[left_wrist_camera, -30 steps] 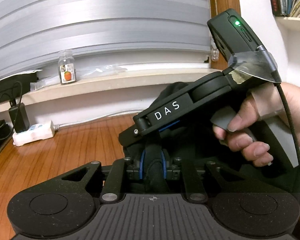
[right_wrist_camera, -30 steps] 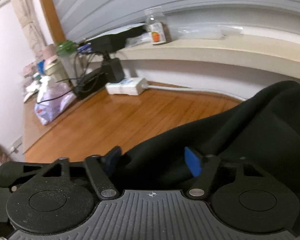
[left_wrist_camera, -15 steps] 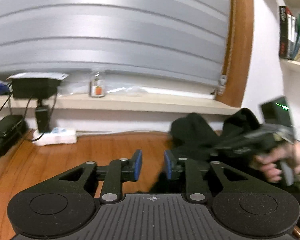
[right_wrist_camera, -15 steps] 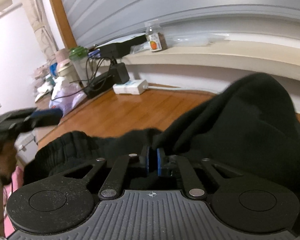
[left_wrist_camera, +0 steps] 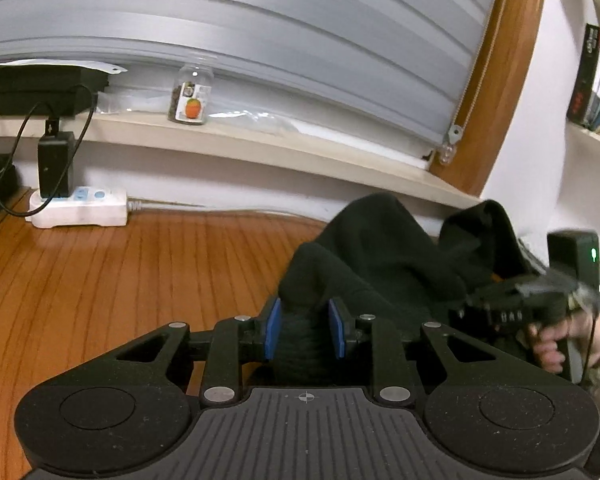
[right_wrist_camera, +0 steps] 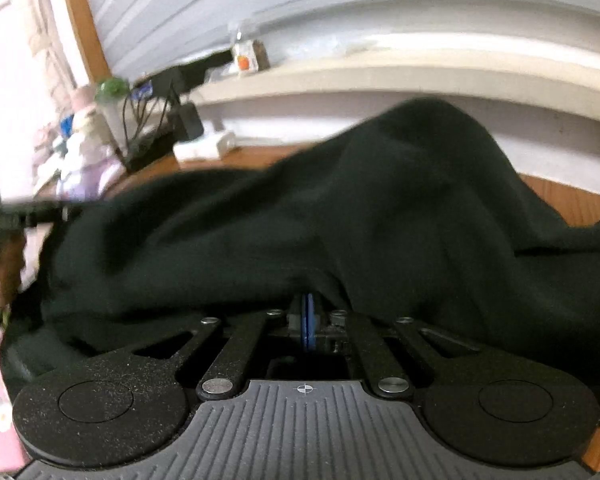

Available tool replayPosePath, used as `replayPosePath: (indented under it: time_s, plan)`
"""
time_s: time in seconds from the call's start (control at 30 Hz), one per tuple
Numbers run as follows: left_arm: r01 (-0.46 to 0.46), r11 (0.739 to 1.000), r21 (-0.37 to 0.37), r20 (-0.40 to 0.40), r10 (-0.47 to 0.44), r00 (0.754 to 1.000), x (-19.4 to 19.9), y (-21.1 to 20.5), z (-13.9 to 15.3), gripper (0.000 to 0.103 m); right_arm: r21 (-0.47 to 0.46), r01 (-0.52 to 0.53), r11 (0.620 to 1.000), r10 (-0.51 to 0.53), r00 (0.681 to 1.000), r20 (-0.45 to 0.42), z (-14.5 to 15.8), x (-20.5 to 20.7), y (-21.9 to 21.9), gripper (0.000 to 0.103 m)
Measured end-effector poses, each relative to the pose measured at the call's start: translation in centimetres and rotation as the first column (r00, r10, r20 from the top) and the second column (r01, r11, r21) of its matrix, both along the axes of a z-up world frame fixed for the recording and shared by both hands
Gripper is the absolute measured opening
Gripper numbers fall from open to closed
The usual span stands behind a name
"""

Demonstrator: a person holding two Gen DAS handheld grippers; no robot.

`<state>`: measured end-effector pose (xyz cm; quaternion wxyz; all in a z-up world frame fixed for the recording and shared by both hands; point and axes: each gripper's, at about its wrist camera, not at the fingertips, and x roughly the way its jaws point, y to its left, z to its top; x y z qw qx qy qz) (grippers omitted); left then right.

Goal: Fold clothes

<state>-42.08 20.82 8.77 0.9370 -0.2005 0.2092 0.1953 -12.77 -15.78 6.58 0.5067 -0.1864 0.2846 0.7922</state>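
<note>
Since before, left gripper fingers straddle black garment; writing unreadable.

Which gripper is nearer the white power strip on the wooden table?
Left. The left gripper sits toward the white power strip's side of the black garment; the right gripper is farther, behind that garment.

left wrist: low, wallward | right wrist: close | shared: black garment

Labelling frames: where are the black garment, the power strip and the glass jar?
black garment [left_wrist_camera: 372, 248], left wrist view, raised fold.
power strip [left_wrist_camera: 80, 210], left wrist view, white casing.
glass jar [left_wrist_camera: 192, 98], left wrist view, body.
</note>
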Motion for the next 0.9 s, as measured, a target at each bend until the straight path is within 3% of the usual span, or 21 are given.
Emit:
replayPosePath:
  time_s: [0.1, 0.2, 0.33, 0.43, 0.6, 0.7, 0.73, 0.77, 0.9]
  plan:
    - [-0.005, 1.0, 0.017, -0.009, 0.005, 1.0, 0.3, -1.2, -0.2, 0.027, 0.025, 0.009, 1.0, -0.009, 1.0, -0.027, 1.4, -0.8, 0.9, 0.009]
    - [0.001, 0.998, 0.062, -0.033, 0.001, 0.999, 0.9, -3.0, -0.4, 0.027, 0.044, 0.01, 0.999, -0.007, 0.998, -0.055, 2.5, -2.1, 1.9, 0.032]
    - [-0.001, 0.991, 0.137, -0.061, 0.01, 0.998, 1.4, -5.5, -0.5, 0.027, 0.038, -0.01, 0.999, 0.014, 0.995, -0.098, 3.4, -4.6, 3.2, 0.034]
    - [-0.001, 0.985, 0.173, -0.072, 0.014, 0.997, 1.7, -6.7, -0.7, 0.028, 0.034, -0.025, 0.999, 0.029, 0.991, -0.13, 4.1, -6.4, 4.1, 0.045]
    - [0.006, 0.981, 0.192, -0.079, 0.009, 0.997, 1.9, -7.5, -1.1, 0.028, -0.002, -0.047, 0.999, 0.047, 0.995, -0.092, 3.1, -8.8, 5.0, 0.056]
    - [0.009, 0.983, 0.184, -0.074, 0.005, 0.997, 1.7, -7.5, -1.1, 0.028, -0.003, -0.052, 0.999, 0.052, 0.994, -0.094, 2.2, -8.6, 4.8, 0.051]
    - [0.011, 0.984, 0.18, -0.071, 0.002, 0.997, 1.7, -7.5, -1.1, 0.028, -0.003, -0.06, 0.998, 0.06, 0.993, -0.101, 2.0, -8.3, 4.8, 0.042]
    - [0.014, 0.984, 0.179, -0.07, -0.002, 0.998, 1.5, -7.5, -0.9, 0.028, -0.004, -0.059, 0.998, 0.058, 0.994, -0.092, 1.8, -8.0, 4.7, 0.017]
    - [0.029, 0.988, 0.15, -0.015, -0.027, 1.0, -0.1, -6.6, 0.8, 0.028, 0.002, -0.083, 0.997, 0.083, 0.994, -0.072, 1.3, -6.8, 3.7, 0.008]
